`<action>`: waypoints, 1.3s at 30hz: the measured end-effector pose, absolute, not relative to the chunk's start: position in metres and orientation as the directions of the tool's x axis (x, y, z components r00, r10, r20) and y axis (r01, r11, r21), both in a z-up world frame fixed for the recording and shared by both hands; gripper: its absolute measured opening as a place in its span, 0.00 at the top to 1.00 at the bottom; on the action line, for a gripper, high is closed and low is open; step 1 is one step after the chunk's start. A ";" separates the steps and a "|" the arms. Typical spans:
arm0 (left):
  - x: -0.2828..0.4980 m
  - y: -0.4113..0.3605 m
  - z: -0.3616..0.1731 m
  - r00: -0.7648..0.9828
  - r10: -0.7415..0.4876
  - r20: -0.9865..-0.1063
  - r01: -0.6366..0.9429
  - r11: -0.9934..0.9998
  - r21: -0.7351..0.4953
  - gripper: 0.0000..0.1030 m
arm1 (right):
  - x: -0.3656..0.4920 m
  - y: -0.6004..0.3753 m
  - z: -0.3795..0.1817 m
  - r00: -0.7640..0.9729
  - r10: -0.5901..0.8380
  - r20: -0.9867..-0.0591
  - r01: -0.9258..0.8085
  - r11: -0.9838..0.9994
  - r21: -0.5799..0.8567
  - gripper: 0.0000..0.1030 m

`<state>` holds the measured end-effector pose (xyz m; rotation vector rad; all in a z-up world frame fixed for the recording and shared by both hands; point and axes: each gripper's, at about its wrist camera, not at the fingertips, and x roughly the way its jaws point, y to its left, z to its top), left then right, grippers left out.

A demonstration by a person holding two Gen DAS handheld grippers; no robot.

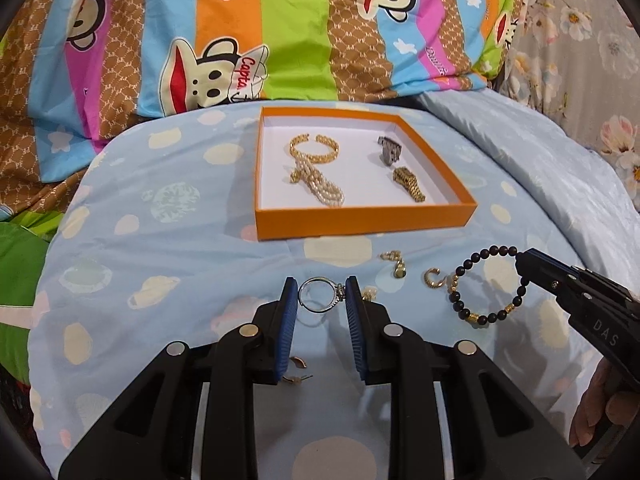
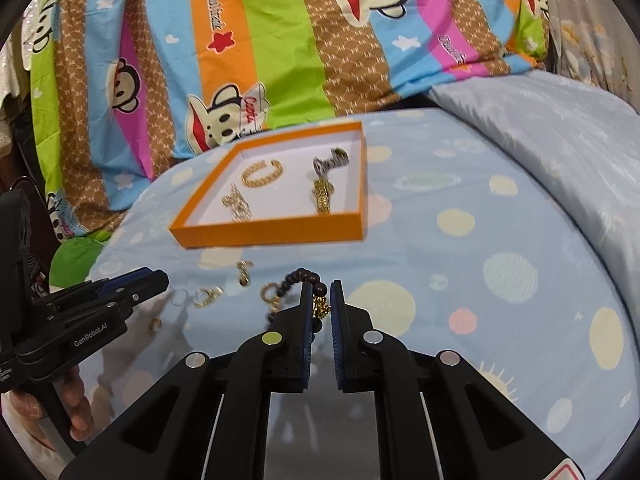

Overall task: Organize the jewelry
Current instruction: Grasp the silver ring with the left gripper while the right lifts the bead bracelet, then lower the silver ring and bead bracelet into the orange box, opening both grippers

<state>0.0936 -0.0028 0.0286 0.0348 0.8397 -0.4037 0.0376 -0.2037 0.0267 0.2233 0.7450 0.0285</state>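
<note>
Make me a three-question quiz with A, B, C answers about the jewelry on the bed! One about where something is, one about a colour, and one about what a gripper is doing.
1. Where is the pearl necklace?
A. Inside the box
B. On the blue sheet in front of the box
C. In the right gripper

2. What colour are the outer walls of the box?
A. Green
B. Orange
C. Black

3. What is the left gripper doing?
A. Hanging open with nothing in it
B. Gripping a watch
C. Pinching a silver ring

Answers:
1. A, the pearls lie on the white floor of the box, by the gold bangle.
2. B, the walls are orange all round.
3. C, the silver ring sits between its blue pads, while the right gripper is closed on the dark bead bracelet.
</note>
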 end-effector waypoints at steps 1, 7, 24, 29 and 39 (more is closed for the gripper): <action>0.094 -0.002 0.033 0.602 -0.337 -0.724 0.361 0.923 -0.129 0.77 | 0.039 -0.203 0.032 0.744 0.105 -0.660 0.047 0.977 0.208 0.92; 0.104 -0.001 0.058 0.644 -0.342 -0.685 0.368 0.923 -0.115 0.77 | 0.054 -0.203 0.060 0.783 0.103 -0.614 0.025 0.980 0.195 0.92; 0.205 -0.042 0.062 0.655 -0.343 -0.673 0.375 0.921 -0.105 0.77 | 0.179 -0.174 0.065 0.750 0.228 -0.621 -0.083 0.964 0.253 0.92; 0.236 -0.055 0.038 0.609 -0.329 -0.722 0.373 0.922 -0.105 0.77 | 0.210 -0.176 0.030 0.696 0.223 -0.683 -0.055 0.964 0.259 0.91; 0.250 -0.063 0.017 0.608 -0.315 -0.729 0.357 0.928 -0.103 0.49 | 0.210 -0.187 0.017 0.714 0.124 -0.689 -0.006 0.985 0.172 0.85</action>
